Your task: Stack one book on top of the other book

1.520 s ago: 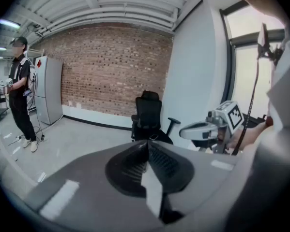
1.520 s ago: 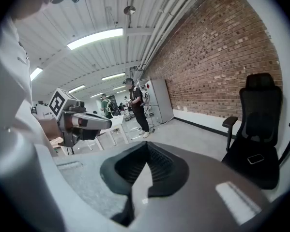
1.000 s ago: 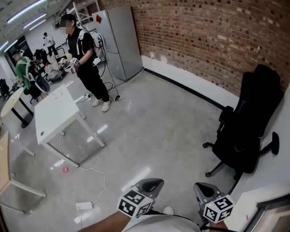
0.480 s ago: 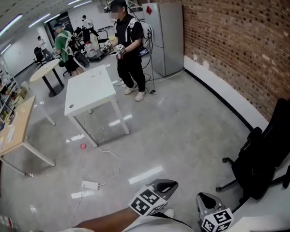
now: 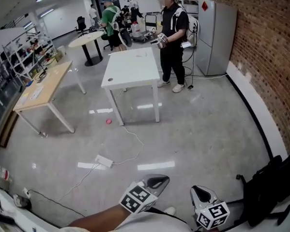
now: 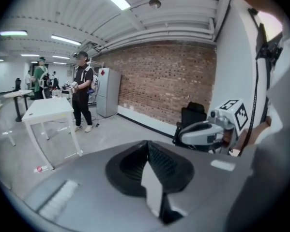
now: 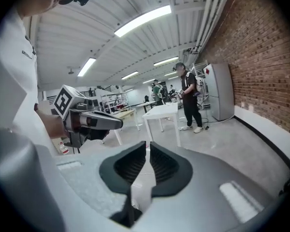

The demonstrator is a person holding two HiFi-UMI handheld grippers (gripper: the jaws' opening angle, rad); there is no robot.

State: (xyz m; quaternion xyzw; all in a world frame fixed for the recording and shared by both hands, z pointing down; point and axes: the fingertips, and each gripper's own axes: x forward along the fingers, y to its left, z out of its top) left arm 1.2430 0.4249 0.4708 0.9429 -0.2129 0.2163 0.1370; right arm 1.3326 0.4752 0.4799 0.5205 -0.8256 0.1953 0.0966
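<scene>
Left claw [image 5: 158, 181] and right claw [image 5: 199, 193], two, both closed.

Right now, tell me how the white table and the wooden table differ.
The white table has a white top; the wooden table has a light tan one. The white table stands mid-floor with a person at its far end; the wooden table stands further left, by shelves. Both are rectangular.

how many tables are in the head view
3: a white table in the middle, a wooden table to its left, a round table behind; more may hide farther back.
</scene>
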